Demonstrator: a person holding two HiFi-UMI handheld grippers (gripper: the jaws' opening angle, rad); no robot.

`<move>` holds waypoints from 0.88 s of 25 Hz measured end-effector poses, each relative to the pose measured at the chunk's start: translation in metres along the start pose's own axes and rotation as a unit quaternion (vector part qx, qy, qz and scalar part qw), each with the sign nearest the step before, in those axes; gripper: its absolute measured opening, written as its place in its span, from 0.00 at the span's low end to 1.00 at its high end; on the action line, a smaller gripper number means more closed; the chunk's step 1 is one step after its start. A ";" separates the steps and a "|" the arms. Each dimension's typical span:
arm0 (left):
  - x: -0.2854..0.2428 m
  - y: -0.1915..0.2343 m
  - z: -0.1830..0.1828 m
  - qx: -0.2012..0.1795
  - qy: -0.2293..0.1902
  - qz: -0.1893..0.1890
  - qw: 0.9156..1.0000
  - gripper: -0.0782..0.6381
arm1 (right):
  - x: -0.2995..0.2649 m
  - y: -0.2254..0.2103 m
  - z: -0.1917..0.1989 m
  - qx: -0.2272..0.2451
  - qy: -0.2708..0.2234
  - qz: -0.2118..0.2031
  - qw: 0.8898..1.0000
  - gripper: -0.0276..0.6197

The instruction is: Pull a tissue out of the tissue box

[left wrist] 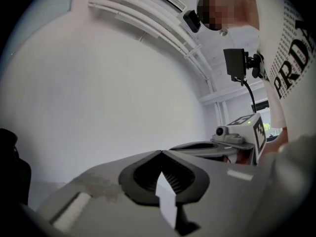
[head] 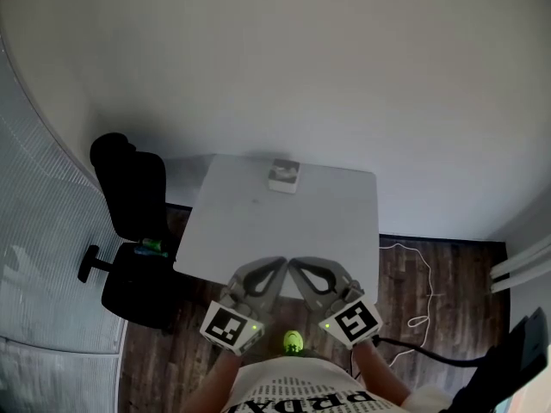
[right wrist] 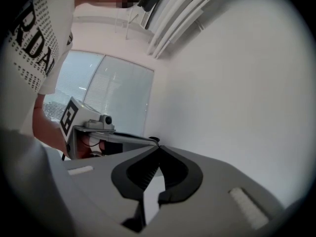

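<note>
We kept both grippers by the near edge of the table [head: 258,222]. The L gripper [head: 279,263] was closed, tips touching, w/ nothing in it. The R gripper [head: 294,264] was closed & empty too. The tissue box [head: 284,176] sat at the table's far edge, well apart from both.

A plain white wall [head: 301,58] rises behind the white worktop [head: 284,231] in soft, even light. Dark wood-plank floor [head: 456,269] lies right of the worktop, with a thin white cable [head: 429,275] trailing over it. A black office chair [head: 129,222] stands just left of the worktop. Farther left hang pale slatted window blinds [head: 39,231].
</note>
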State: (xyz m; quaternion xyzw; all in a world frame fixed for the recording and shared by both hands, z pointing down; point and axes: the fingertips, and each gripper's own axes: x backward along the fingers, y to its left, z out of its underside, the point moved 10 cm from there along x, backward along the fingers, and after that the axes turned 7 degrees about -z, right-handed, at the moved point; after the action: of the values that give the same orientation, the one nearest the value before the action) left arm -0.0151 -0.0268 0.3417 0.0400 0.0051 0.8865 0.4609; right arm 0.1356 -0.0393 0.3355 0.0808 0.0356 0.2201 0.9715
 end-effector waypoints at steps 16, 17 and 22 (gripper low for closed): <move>-0.057 0.068 0.018 0.023 0.007 0.005 1.000 0.10 | -0.055 -0.064 0.022 -0.011 0.016 -0.005 1.000 0.04; -0.063 0.076 0.018 0.022 0.006 0.008 1.000 0.10 | -0.062 -0.070 0.022 -0.014 0.017 -0.003 1.000 0.04; -0.091 0.122 0.010 0.014 0.000 0.016 1.000 0.10 | -0.102 -0.104 0.018 -0.010 0.015 0.005 1.000 0.04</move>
State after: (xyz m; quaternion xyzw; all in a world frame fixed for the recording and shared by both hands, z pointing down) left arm -0.0619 -0.1720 0.3508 0.0463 0.0173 0.8937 0.4459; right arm 0.0892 -0.1783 0.3385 0.0678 0.0472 0.2267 0.9705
